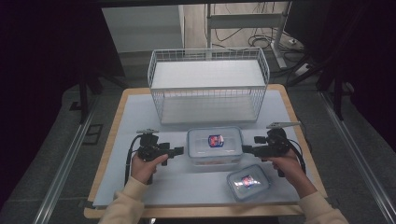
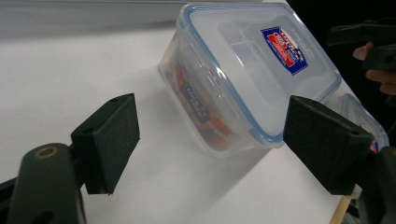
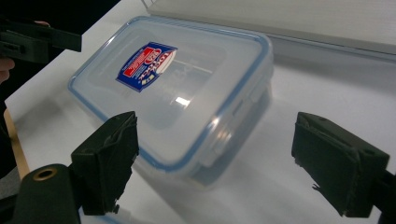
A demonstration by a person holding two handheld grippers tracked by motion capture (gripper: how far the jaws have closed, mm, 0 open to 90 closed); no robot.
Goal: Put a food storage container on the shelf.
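At desk centre, left tool w/ jaws spread wide, nothing between them, tips just beside the big lidded container's left end. Right tool likewise open & empty, close to its right end. Container sits flat btwn both, blue-rimmed lid on, red-blue label up. Smaller container near the front edge, under the right hand. White wire basket stands behind, toward the back of desk.

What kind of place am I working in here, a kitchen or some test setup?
Most likely a lab or recording rig, not a kitchen: a small table with a white mat stands among dark curtains, loose floor cables lie behind it, and a white wire basket and plastic food containers sit staged on top.
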